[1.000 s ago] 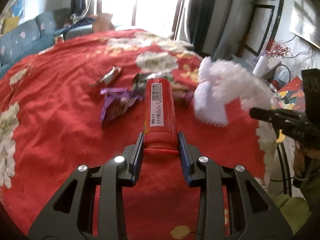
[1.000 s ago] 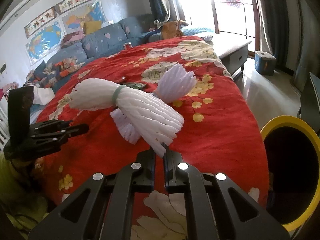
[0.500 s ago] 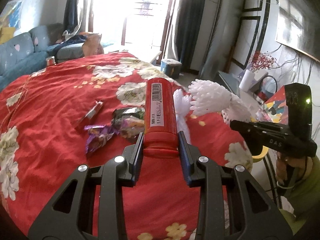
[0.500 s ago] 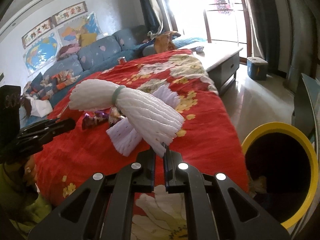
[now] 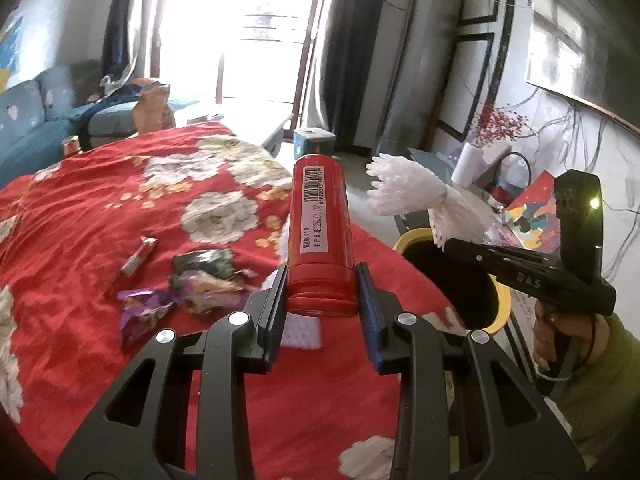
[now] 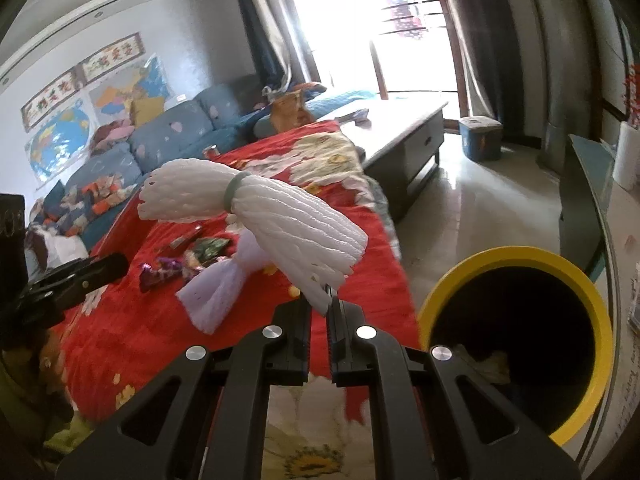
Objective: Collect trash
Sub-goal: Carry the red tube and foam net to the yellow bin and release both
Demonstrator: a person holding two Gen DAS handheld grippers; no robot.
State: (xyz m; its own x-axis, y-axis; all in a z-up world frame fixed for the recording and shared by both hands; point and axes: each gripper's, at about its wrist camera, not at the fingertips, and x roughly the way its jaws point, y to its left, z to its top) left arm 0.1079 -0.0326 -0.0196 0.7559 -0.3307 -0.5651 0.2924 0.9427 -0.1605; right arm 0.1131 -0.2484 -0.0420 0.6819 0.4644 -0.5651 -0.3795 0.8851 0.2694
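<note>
My left gripper [image 5: 321, 288] is shut on a red can [image 5: 320, 232] with a white barcode label, held above the red flowered cloth [image 5: 80, 208]. My right gripper [image 6: 319, 308] is shut on a white foam net [image 6: 288, 224] bound with a green band, held in the air beside a yellow-rimmed bin [image 6: 588, 288]. The foam net [image 5: 412, 196] and bin [image 5: 412, 236] also show in the left wrist view, to the right. Crumpled wrappers [image 5: 192, 284] and a second white foam net [image 6: 224, 288] lie on the cloth.
A small foil wrapper [image 5: 138, 258] lies left of the wrapper pile. A blue sofa [image 6: 160, 136] stands behind the table. A low dark cabinet [image 6: 416, 132] and a blue box [image 6: 480, 138] stand on the floor near the bright window.
Both grippers have lifted and swung right with their loads. The bin has come closer in the right wrist view and into the left wrist view.
</note>
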